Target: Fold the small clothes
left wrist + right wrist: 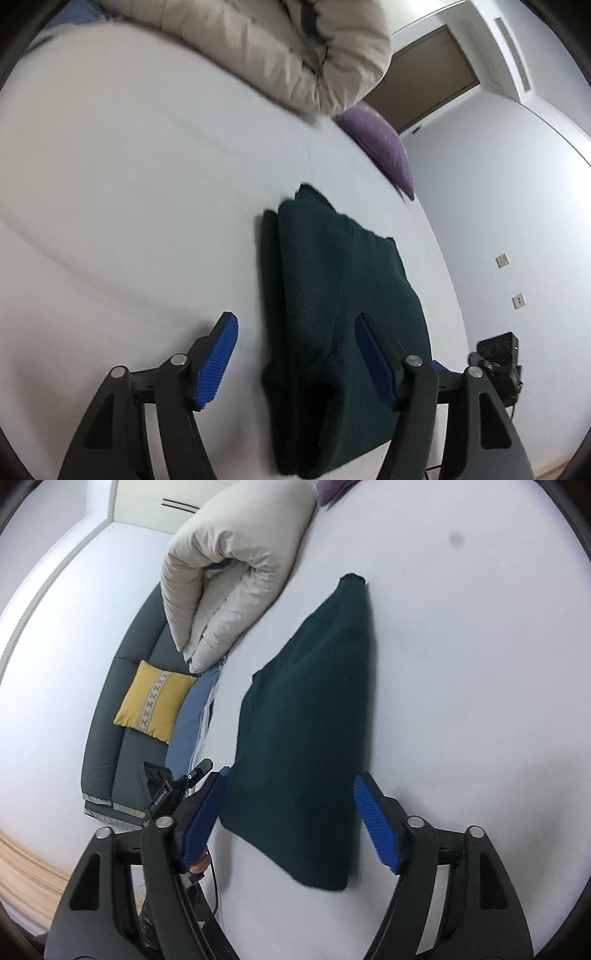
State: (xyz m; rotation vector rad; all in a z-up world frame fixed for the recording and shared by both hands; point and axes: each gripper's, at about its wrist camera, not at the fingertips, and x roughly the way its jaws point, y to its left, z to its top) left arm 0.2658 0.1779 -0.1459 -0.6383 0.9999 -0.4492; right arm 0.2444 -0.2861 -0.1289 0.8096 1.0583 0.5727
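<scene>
The left gripper [295, 347] is closest to the camera, its blue pads [216, 360] wide apart and holding nothing. The dark green garment [340, 295] lies directly under and ahead of it on the white bed sheet [129, 203], already folded into a long narrow shape. Its long axis runs away from the tongs, toward the beige duvet [288, 51] and the purple cushion [380, 147]. The right gripper [291, 812] also stands open and empty, just above the near end of the same garment [306, 720]. Both grippers seem equally near to this end. I think the next fold would carry the near end toward the far one.
</scene>
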